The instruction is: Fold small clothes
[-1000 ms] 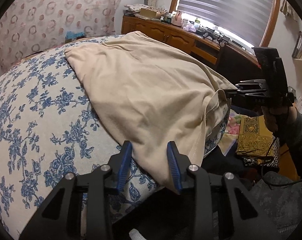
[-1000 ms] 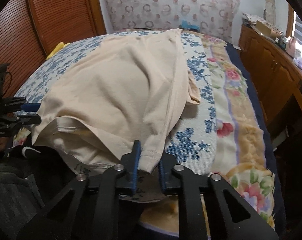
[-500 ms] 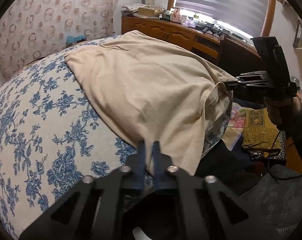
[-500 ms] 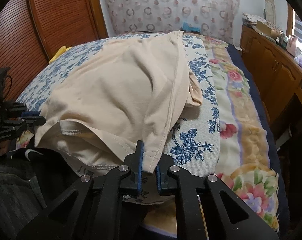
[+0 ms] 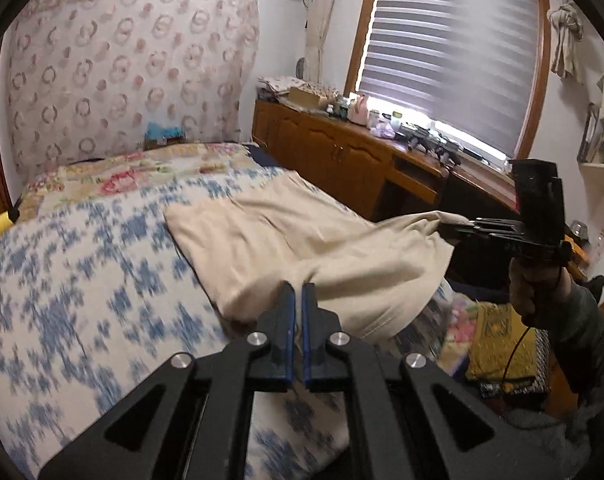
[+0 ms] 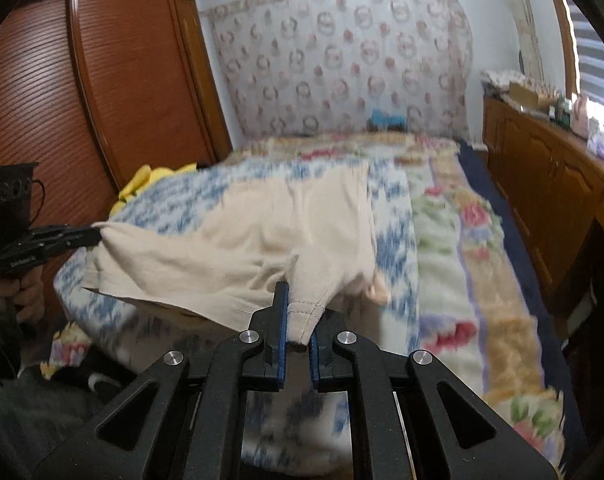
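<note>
Since the earlier frames, the near hem of the beige garment has been lifted off the bed; 1 second ago the left gripper was spread open over that edge, and its 2 blue-padded fingers are now pressed together on the cloth. The background in both views is smeared by motion.

In the left wrist view, a corner of the garment is pinched between the closed fingers, and fabric is stretched from there across to the right gripper, which is seen at the right with its tips clamped on the opposite corner. The hem between the 2 grippers is held up in the air, sagging in the middle, while the far part of the garment is left lying on the blue-flowered bedspread.

In the right wrist view, the stitched hem corner is gripped between the fingers of the right gripper, with a small fold of cloth hanging down between the pads. The left gripper is seen at the left edge, closed on the other corner, with a hand wrapped round its handle.

A wooden cabinet under the window is seen beside the bed, and a wooden wardrobe on the other side.
</note>
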